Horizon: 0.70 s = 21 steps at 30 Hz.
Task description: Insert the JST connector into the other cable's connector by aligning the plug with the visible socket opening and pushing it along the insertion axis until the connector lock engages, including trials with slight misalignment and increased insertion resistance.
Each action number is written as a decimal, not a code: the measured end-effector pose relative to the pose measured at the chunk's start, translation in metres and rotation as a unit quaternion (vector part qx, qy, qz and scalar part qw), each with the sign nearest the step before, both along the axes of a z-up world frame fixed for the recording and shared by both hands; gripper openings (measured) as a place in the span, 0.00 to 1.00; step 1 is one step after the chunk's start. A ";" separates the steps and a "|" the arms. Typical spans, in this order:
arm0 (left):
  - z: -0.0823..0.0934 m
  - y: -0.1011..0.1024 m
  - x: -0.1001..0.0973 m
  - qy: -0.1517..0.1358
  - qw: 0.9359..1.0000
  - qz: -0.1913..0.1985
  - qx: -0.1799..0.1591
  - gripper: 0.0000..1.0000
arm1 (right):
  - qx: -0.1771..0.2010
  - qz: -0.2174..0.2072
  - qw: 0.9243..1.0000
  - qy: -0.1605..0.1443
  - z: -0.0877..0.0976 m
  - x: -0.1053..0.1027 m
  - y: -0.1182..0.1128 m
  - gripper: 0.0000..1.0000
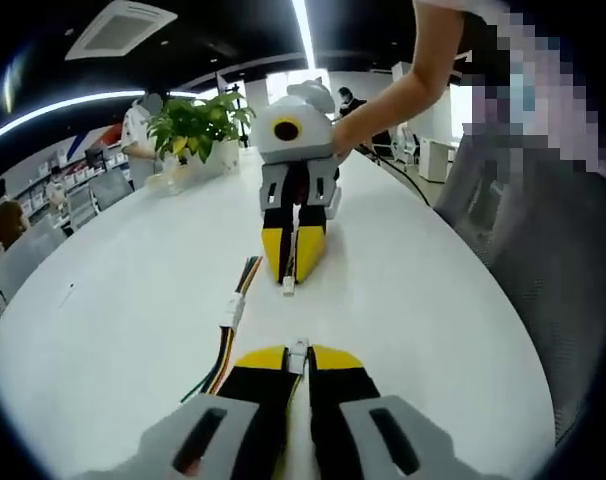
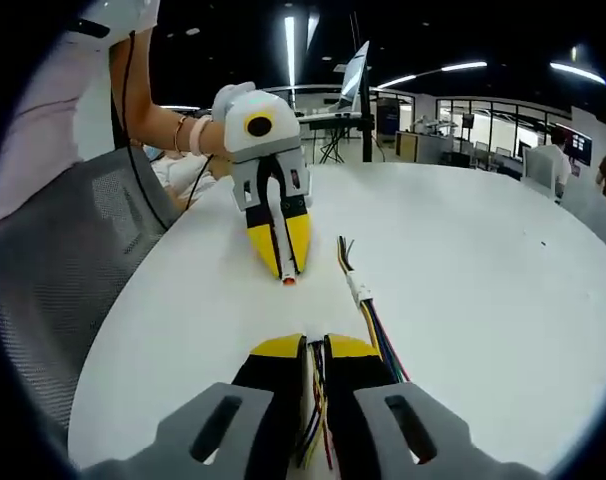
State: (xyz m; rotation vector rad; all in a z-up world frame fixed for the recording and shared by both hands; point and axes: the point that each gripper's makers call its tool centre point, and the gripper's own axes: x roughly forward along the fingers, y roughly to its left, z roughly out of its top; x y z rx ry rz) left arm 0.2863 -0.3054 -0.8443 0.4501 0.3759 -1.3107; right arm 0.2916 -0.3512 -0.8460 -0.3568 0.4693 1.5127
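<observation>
- L gripper [image 1: 298, 357]: jaws pressed together, pinching a small white plug [image 1: 298, 352] at the tips; plug poking out just fwd of the jaws; its wires running back between the jaws twd the camera.
- In the right gripper view the same L gripper [image 2: 288, 272] is facing the camera from across the table, jaws closed, plug tip [image 2: 288, 279] showing white w/ an orange-red end, pointing at the R gripper.
- R gripper [image 2: 314, 345]: jaws squeezed together on a multicolour cable [image 2: 315, 415]; wires (yellow, red, black) lying in the slot between the jaws; its connector end is hard to make out from this side.
- In the left gripper view the R gripper [image 1: 288, 276] is sitting straight ahead of the L one, tips down near the table [image 1: 133, 300], holding a white socket [image 1: 288, 285] at the tips; socket and plug are facing each other, apart, w/ bare table between.
- Spare cable [image 1: 233, 320] w/ its own white connector is lying on the table just left of the L jaws; in the right gripper view it [image 2: 363, 300] is lying just right of the R jaws; touching neither gripper.
- Person's hand [image 1: 353, 125] is gripping the R gripper body; other hand [image 2: 198, 135] on the L one.
- Potted plant [image 1: 198, 130] is standing far ahead, left of the R gripper.
</observation>
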 end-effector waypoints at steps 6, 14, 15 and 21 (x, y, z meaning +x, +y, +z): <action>0.000 0.001 0.000 0.006 1.000 0.008 -0.015 0.01 | 0.005 -0.003 1.000 -0.001 0.000 -0.001 0.001 0.04; -0.001 0.000 0.001 0.019 0.999 0.016 -0.030 0.00 | 0.007 -0.003 1.000 0.002 0.002 -0.001 0.001 0.04; 0.000 0.000 0.000 0.021 0.999 0.016 -0.030 0.00 | 0.007 -0.002 1.000 0.003 0.002 -0.001 0.001 0.04; 0.001 -0.003 0.000 0.034 0.999 0.022 -0.035 0.00 | 0.006 -0.003 1.000 0.005 0.002 -0.001 0.002 0.03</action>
